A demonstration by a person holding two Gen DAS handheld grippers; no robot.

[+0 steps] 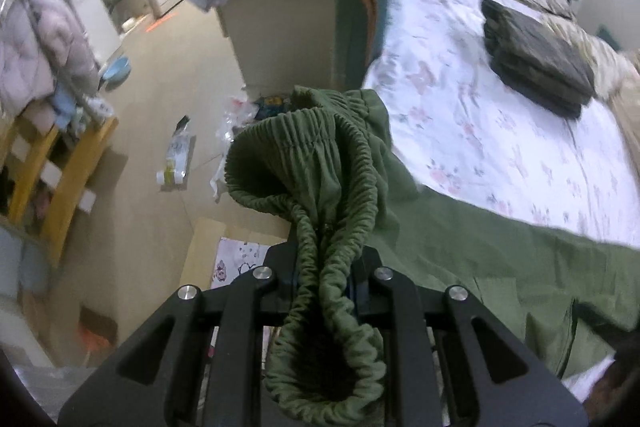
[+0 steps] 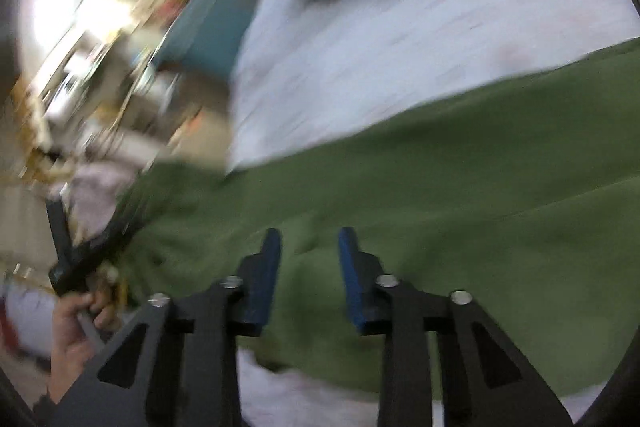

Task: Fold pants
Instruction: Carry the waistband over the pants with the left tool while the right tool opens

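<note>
Left wrist view, step: the green pants point(image 1: 460, 247) lie partly spread on the floral bedsheet point(image 1: 480, 115), the legs trailing toward 3 o'clock; this looks like the early lay-out stage, before any fold.
Left wrist view, jaws: the left gripper point(image 1: 326, 267) is clamped on the gathered elastic waistband point(image 1: 320, 155), which bunches up from 6 o'clock toward 12; the fingers sit close together with cloth squeezed between them.
Left wrist view, surroundings: a dark folded stack point(image 1: 536, 63) rests at 2 o'clock, well apart from the pants.
Right wrist view, step: the picture is heavily blurred; the pants point(image 2: 460, 207) fill the lower half, from 9 toward 3 o'clock.
Right wrist view, jaws: the right gripper point(image 2: 308, 247) stands with its blue pads point(image 2: 270, 267) apart over the fabric, nothing pinched between them.
Right wrist view, hand: the person's left hand point(image 2: 76, 323) shows at 8 o'clock.
Next move: probably the right gripper needs to pinch a waistband or side edge, so both can pull the cloth flat.
</note>
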